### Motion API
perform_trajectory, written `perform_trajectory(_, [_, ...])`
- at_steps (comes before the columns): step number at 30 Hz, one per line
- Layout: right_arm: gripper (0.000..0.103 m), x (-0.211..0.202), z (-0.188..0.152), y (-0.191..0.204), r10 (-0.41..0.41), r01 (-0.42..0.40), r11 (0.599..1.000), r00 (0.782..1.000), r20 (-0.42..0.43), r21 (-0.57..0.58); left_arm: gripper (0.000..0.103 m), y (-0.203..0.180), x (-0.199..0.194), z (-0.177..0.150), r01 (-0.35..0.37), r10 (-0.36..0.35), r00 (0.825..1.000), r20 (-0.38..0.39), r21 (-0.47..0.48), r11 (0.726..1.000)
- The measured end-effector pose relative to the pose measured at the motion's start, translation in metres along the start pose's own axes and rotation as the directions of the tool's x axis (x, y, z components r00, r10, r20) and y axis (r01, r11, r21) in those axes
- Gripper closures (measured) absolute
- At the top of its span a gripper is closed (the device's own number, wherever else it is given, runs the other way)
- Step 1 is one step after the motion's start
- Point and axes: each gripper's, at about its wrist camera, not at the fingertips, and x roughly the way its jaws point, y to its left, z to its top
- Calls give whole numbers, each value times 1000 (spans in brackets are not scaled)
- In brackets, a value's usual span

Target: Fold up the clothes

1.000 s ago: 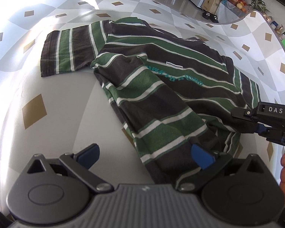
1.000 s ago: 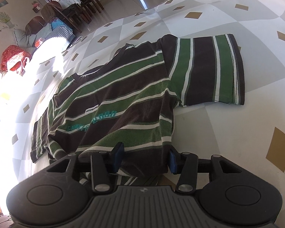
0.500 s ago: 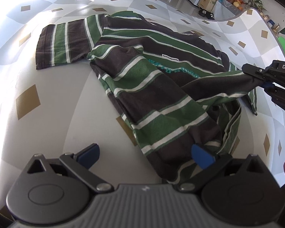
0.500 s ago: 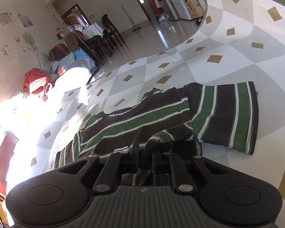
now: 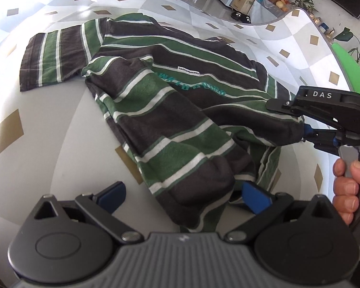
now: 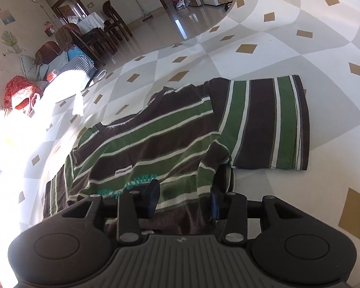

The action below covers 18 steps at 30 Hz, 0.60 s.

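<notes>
Striped shirt part-folded on desk, both hand-held grippers at its near hem.

Left hand-held gripper [image 5: 182, 195] wide, straddling hem. Right hand-held gripper [image 6: 183, 198] jaws part apart with cloth between; grip apparently loose. Shirt [image 5: 170, 110] lower half rumpled over chest; far sleeve [image 6: 266, 122] flat, unfolded. Right sleeve hidden. Desk [image 5: 48, 144].

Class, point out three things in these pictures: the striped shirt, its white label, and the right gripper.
striped shirt [image 5: 170, 129], left wrist view, on the folded-over body panel.
white label [image 5: 188, 73], left wrist view, on the label's middle.
right gripper [image 5: 300, 122], left wrist view, where its tips meet the cloth.
</notes>
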Motion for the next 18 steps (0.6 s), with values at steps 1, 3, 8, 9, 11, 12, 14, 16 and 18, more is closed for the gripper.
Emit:
perform_trajectory(1, [59, 2, -1, -1, 1, -1, 1000, 1000, -11, -1, 0, -1, 0, -1, 2, -2, 1000, 4, 4, 1000])
perform_trajectory(3, [58, 3, -3, -1, 1, -1, 1000, 1000, -28, -9, 0, -3, 1, -2, 7, -7, 1000, 13, 13, 1000])
perform_trajectory(8, [56, 4, -7, -2, -5, 4, 1000, 999, -43, -14, 1, -7, 1, -4, -4, 3, 999, 33, 37, 999])
perform_trajectory(9, [56, 5, -7, -2, -5, 5, 1000, 999, -46, -12, 4, -8, 1, -4, -16, 14, 999, 38, 48, 999])
perform_trajectory(11, [56, 5, -8, -4, -5, 4, 1000, 999, -51, -5, 9, -10, 1, -4, -40, 36, 998, 48, 69, 997])
perform_trajectory(12, [56, 5, -8, -4, -4, 4, 1000, 999, -53, -1, 14, -11, 0, -4, -48, 44, 998, 52, 76, 996])
perform_trajectory(14, [56, 6, -8, -4, -4, 4, 1000, 998, -58, -1, 21, -11, -1, -5, -57, 52, 997, 59, 85, 995])
perform_trajectory(16, [56, 7, -8, -4, -5, 5, 1000, 998, -62, -3, 39, -11, -3, -5, -47, 41, 997, 63, 87, 995])
perform_trajectory(18, [56, 8, -9, -3, -7, 6, 1000, 998, -66, -5, 54, -12, -4, -6, -36, 30, 998, 63, 90, 995])
